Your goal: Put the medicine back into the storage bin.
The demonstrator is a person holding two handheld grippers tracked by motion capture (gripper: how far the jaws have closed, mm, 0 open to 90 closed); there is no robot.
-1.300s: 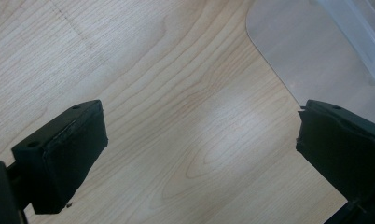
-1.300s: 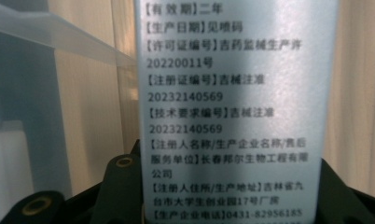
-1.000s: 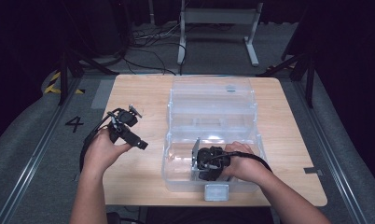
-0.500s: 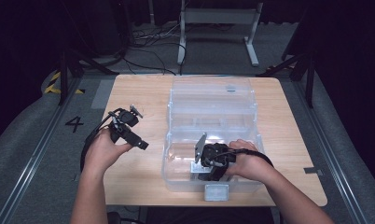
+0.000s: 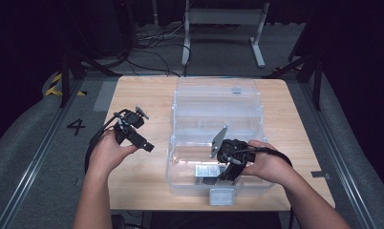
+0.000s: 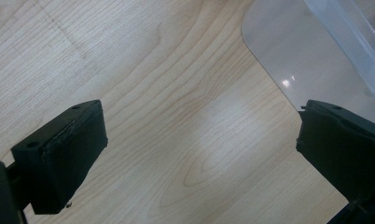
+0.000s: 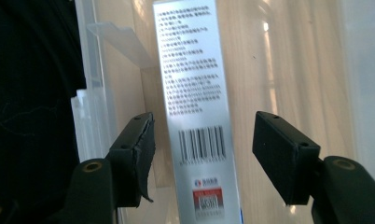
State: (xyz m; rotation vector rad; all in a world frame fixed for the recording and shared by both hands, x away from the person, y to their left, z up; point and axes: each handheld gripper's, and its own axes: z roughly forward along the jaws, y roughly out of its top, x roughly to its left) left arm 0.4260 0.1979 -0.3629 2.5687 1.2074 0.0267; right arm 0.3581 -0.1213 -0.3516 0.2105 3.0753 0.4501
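A clear plastic box (image 5: pixel 173 157) stands open in the middle of the wooden table (image 5: pixel 133 95). A silver carton (image 5: pixel 204 170) with printed text and a barcode lies flat on the bottom of its front compartment. My right gripper (image 5: pixel 218 177) hangs over that compartment, pointing down. In the right gripper view the carton (image 7: pixel 190 70) lies below and between the jaws of my right gripper (image 7: pixel 204 140), which have just been opening and do not touch it. My left gripper (image 5: pixel 143 143) hovers open left of the box; the left gripper view puts it (image 6: pixel 199 140) over bare wood.
The box lid (image 5: pixel 214 88) lies back toward the far side, and a white latch (image 5: pixel 221 195) sits on the front wall. A rounded corner of the clear box (image 6: pixel 316 51) lies near the left jaws. Table edges are close at front and left.
The right gripper has risen out of the front compartment and its jaws stand wider apart, off the carton. The left hand and gripper have stayed put.
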